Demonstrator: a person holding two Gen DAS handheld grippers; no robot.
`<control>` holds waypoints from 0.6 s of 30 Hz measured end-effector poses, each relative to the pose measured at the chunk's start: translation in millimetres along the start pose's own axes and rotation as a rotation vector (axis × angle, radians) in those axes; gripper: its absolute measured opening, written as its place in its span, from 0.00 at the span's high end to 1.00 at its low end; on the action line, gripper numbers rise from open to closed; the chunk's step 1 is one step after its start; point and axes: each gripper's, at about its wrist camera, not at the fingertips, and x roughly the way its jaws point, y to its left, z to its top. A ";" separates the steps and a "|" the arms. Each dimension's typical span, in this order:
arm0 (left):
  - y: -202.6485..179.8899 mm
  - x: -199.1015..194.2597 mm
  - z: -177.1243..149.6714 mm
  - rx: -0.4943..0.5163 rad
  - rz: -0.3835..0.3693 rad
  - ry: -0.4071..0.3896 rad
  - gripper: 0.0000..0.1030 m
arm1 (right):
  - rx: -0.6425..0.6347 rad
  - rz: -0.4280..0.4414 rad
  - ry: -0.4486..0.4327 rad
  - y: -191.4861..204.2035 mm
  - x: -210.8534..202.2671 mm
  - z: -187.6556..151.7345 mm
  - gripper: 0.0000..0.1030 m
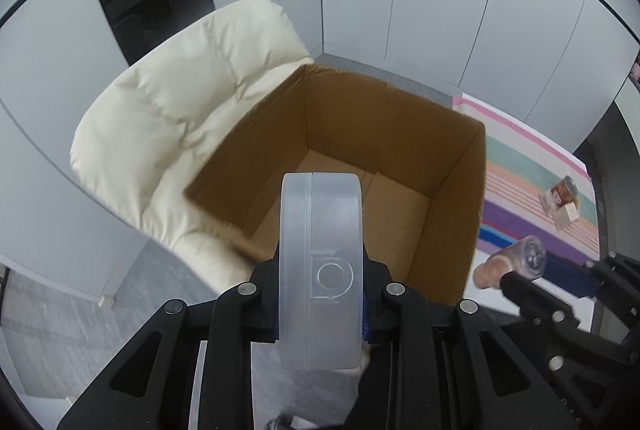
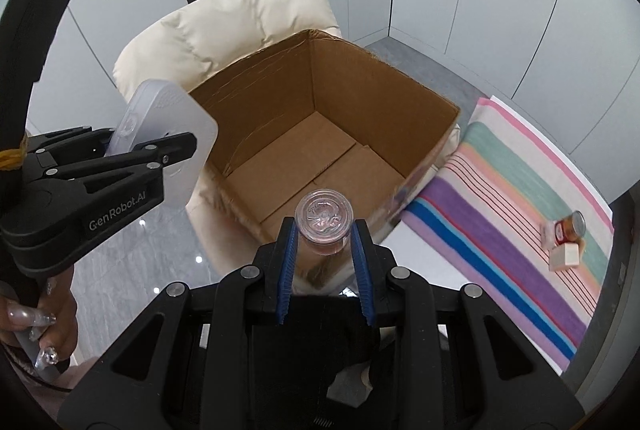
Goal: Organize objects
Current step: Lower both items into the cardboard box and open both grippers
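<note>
My left gripper [image 1: 322,294] is shut on a frosted white plastic case [image 1: 320,262], held on edge above the near rim of an open cardboard box [image 1: 400,134]. In the right wrist view the same case [image 2: 168,134] and left gripper [image 2: 176,150] appear at the left of the box [image 2: 320,102]. My right gripper [image 2: 324,230] is shut on a clear bottle [image 2: 324,220] with pinkish contents, its cap end facing the camera, over the box's near edge. The bottle [image 1: 512,264] also shows at the lower right of the left wrist view. The box's bare floor shows no objects.
The box sits on a cream padded chair [image 1: 172,102]. A striped cloth [image 2: 516,198] lies to the right, with a small jar [image 2: 568,226] and a pale block [image 2: 564,256] on it. White panelled walls stand behind. A person's hand [image 2: 44,314] holds the left gripper's handle.
</note>
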 end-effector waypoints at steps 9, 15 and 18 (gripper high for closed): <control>-2.9 53.9 52.2 -0.021 0.010 0.007 0.73 | 0.032 0.010 0.023 -24.0 51.6 48.8 0.73; -1.3 89.3 69.7 -0.023 0.028 0.033 0.73 | 0.064 -0.005 0.059 -36.0 91.1 68.9 0.73; 6.2 101.9 69.4 -0.054 0.004 0.063 0.73 | 0.078 -0.006 0.072 -38.2 103.2 70.7 0.73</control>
